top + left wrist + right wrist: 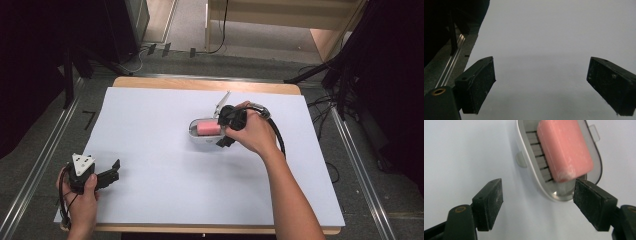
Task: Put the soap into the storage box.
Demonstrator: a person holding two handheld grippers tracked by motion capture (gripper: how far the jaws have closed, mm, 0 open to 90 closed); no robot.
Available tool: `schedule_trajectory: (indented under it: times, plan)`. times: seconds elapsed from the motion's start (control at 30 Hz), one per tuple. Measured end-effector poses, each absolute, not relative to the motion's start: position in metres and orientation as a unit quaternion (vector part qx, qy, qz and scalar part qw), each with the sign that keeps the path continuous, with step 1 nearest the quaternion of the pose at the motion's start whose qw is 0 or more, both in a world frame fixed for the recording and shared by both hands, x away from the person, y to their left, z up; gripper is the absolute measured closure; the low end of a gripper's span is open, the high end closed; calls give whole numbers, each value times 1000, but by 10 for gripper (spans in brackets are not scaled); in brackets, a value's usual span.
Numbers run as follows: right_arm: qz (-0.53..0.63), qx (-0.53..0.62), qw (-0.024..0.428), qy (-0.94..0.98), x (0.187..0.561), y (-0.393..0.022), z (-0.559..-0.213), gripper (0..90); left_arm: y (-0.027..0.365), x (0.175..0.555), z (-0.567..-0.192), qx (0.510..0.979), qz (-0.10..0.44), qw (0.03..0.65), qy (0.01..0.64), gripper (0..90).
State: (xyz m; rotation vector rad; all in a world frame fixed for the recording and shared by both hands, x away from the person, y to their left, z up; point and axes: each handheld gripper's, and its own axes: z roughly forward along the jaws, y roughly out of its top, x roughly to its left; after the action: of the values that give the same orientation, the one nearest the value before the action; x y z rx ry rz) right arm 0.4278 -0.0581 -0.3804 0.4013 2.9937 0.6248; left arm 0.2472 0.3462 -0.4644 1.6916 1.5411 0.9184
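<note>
pink rectangular soap bar lies in white oval plastic soap dish mid-table, lid up behind | right gripper released, nothing between its pads, beside the dish; left gripper released, idle at table's near-left corner

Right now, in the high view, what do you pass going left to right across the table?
Left gripper → bare white sheet → soap box holding the pink soap → right gripper → person's right hand.
</note>
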Motion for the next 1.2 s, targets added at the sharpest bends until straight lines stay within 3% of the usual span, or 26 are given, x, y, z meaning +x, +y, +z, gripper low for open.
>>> schedule_trajectory:
  times: [0.57,1.2]
  plan:
    - [206,167,38,963,407,-94,-398,140,346,247,-465,648,353,330,588,89]
    - [235,205,43,949,381,-129,-423,92,345,247,-465,650,356,328,586,89]
